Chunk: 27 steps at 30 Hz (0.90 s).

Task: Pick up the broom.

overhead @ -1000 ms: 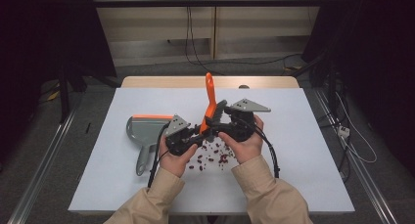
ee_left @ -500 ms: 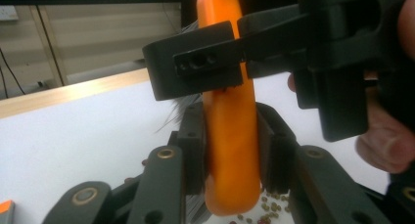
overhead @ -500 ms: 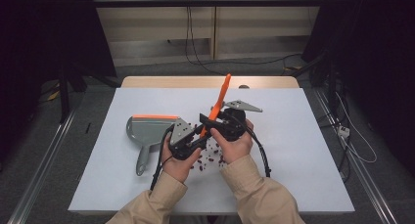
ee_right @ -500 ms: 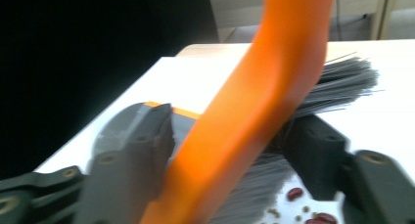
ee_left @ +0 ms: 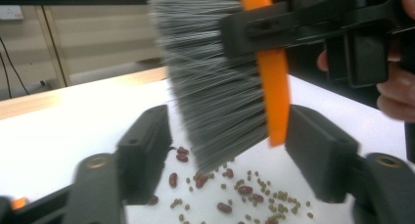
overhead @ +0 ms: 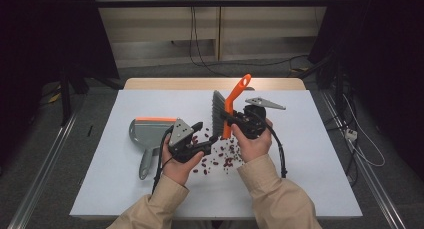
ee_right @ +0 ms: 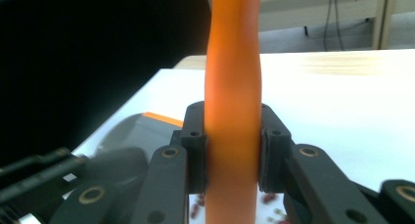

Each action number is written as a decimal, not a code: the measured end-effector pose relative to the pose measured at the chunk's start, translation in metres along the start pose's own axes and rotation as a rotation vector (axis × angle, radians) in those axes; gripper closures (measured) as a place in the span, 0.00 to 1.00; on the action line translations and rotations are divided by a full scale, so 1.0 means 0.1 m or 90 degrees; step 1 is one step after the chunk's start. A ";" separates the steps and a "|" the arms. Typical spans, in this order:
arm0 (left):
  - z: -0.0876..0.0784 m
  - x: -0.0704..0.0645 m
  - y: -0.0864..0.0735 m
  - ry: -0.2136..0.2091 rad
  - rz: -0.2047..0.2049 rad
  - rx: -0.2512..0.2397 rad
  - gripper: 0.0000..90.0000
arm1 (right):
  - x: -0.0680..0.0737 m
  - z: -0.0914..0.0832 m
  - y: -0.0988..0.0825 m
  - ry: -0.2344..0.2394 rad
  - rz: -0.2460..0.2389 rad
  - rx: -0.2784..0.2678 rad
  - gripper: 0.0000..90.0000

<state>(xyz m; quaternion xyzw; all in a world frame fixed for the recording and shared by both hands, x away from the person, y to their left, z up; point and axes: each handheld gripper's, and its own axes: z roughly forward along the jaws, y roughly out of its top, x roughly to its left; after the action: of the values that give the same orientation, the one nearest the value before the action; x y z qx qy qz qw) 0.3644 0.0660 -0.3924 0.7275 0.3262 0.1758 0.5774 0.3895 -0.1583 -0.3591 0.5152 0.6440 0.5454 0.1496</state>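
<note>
A hand brush with an orange handle (overhead: 235, 96) and grey bristles (overhead: 218, 111) is held up over the white table (overhead: 310, 164), handle tilted up and to the right. My right gripper (overhead: 229, 120) is shut on the handle (ee_right: 234, 111), its jaws pressed against both sides. My left gripper (overhead: 206, 132) is open just left of the brush, and the bristles (ee_left: 215, 87) hang between and beyond its jaws. Red and small green beans (overhead: 220, 158) (ee_left: 244, 190) lie scattered under the brush. A grey dustpan (overhead: 150, 134) with an orange lip lies flat to the left.
The dustpan (ee_right: 127, 131) lies just left of my left hand. A wooden strip (overhead: 210, 83) runs along the table's far edge. Dark frames and cables stand beyond the table on both sides. Bare white surface lies to the right and at the front.
The brush has swung from upright to tilted right and moved right with my right gripper. My hands have drawn apart, and the left gripper now stands beside the bristles.
</note>
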 end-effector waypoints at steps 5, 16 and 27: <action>-0.05 0.05 0.04 -0.012 0.002 0.000 0.27 | -0.15 -0.09 0.01 -0.005 -0.011 0.018 0.79; -0.23 0.23 0.10 -0.037 0.002 -0.003 0.15 | -0.39 -0.31 0.02 -0.023 -0.054 0.045 0.79; -0.49 0.48 0.06 -0.044 -0.006 -0.001 0.08 | -0.53 -0.46 0.05 -0.027 -0.087 0.079 0.79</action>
<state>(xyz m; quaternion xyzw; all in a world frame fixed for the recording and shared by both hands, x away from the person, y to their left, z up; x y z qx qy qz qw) 0.3702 0.1333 -0.3794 0.7314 0.3092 0.1481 0.5895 0.3799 -0.2279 -0.3574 0.4895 0.7069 0.4822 0.1678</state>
